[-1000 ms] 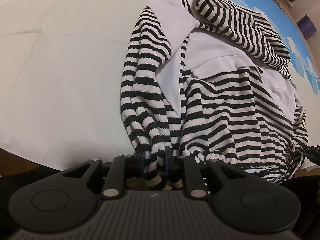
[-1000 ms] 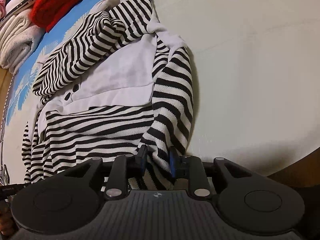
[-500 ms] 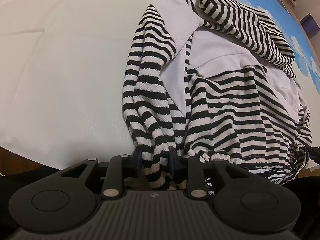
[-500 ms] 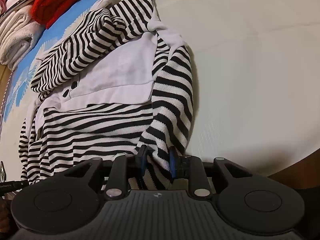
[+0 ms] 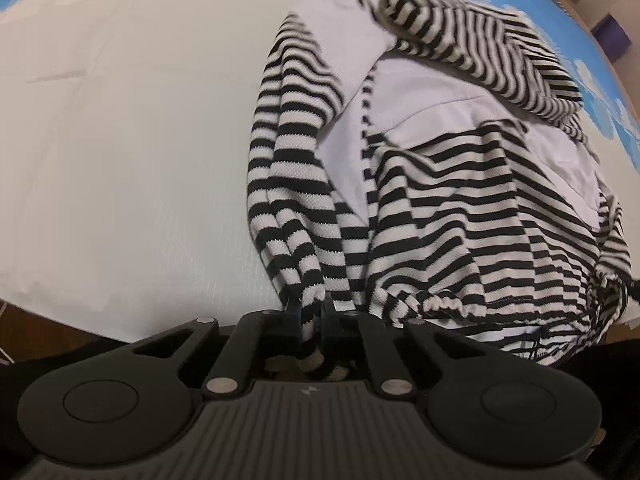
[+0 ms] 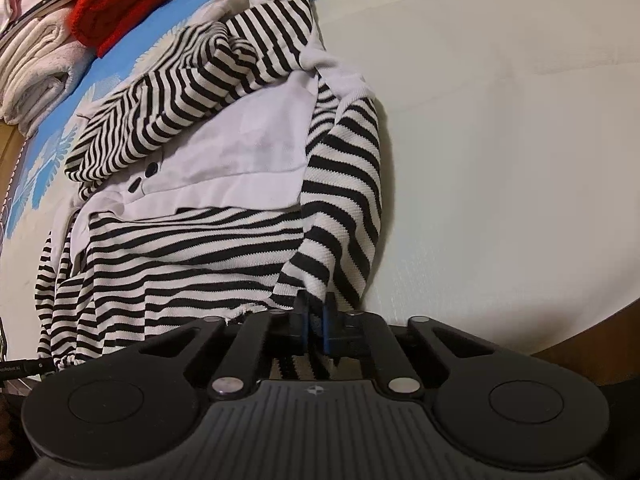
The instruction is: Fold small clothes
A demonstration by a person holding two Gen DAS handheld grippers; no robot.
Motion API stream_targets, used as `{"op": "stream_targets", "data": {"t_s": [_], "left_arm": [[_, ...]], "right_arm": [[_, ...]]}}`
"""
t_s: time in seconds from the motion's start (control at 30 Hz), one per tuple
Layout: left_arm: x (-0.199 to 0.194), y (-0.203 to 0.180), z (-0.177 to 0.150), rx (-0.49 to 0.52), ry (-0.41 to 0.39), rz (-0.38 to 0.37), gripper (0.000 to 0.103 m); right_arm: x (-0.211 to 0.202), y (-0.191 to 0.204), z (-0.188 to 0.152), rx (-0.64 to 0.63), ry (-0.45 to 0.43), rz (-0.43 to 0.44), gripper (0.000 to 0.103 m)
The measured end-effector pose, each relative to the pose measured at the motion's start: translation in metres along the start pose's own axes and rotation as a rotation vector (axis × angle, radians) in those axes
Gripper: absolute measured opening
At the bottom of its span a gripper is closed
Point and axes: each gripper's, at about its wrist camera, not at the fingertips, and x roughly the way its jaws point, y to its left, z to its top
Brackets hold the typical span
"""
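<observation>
Cream sheet (image 5: pixel 132 168), printed blue at the far edge, covers the bed we work on; brown floor shows past its near edge in both wrist views.

Item one: striped top (image 5: pixel 460 220), black and white with plain white panels, lying spread on the sheet with its hem toward us. We note a gathered drawstring hem at the near edge, two dark buttons (image 6: pixel 151 169) on a white panel in the right view, and a striped hood or collar bunched at the far end.

Item two: stack of folded clothes (image 6: pixel 36 68) at the far left corner in the right view, pale towelling below, a red knit (image 6: pixel 120 12) beside it, well apart from the top.

Item three: left tongs (image 5: pixel 311 312), jaws just drawn narrow, pinching the cuff end of the left sleeve (image 5: pixel 288 184), which runs away from us along the top's left side.

Item four: right tongs (image 6: pixel 316 312), jaws likewise just drawn in, nipping striped cloth at the end of the right sleeve (image 6: pixel 344 208), beside the top's right edge. We see fabric between the blue pads (image 6: pixel 326 328) in both views.
</observation>
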Motion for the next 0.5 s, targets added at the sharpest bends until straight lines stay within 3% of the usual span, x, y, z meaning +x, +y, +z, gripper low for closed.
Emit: {"op": "stream_targets", "data": {"t_s": [0.1, 0.3, 0.5], "left_arm": [[-0.02, -0.001, -0.001, 0.032, -0.045, -0.009, 0.006], [-0.084, -0.008, -0.007, 0.107, -0.168, -0.059, 0.005], [-0.156, 0.001, -0.029, 0.128, -0.266, -0.13, 0.005]], "right_arm": [[-0.013, 0.001, 0.003, -0.008, -0.046, 0.029, 0.004], [-0.073, -0.002, 0.006, 0.004, -0.195, 0.192, 0.003], [-0.127, -0.01, -0.016, 0.038, -0.262, 0.291, 0.003]]}}
